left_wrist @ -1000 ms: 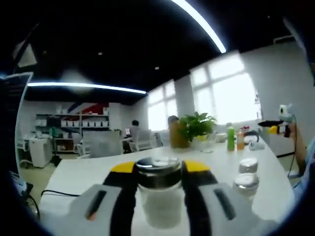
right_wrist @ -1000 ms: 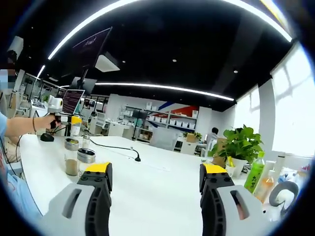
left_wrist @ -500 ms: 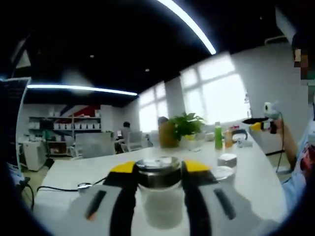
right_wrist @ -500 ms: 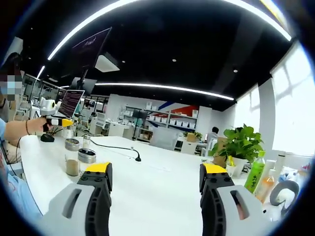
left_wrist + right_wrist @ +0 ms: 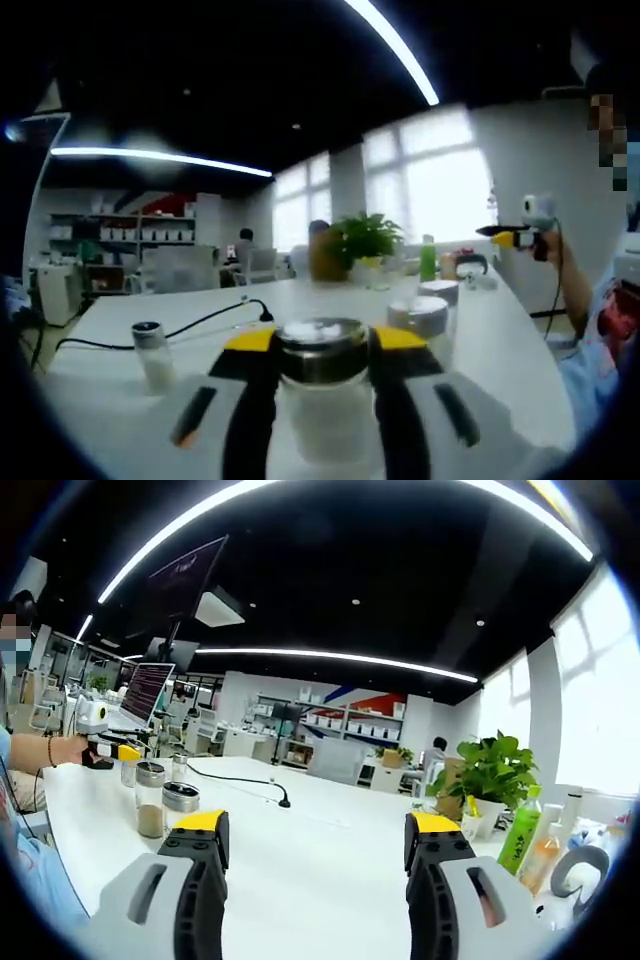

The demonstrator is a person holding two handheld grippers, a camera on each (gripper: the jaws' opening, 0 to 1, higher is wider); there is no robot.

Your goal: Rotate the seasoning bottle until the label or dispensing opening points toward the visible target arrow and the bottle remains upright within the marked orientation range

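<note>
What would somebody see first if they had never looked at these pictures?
In the left gripper view, the left gripper is shut on a clear seasoning bottle with a shiny metal lid, right up front. In the right gripper view, the right gripper stands open over the white table, with a leafy green plant at the right.

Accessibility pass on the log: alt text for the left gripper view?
The left gripper clamps a clear seasoning bottle with a metal cap, upright, above a white table. Two capped jars stand behind to the right, a small shaker to the left.
</note>
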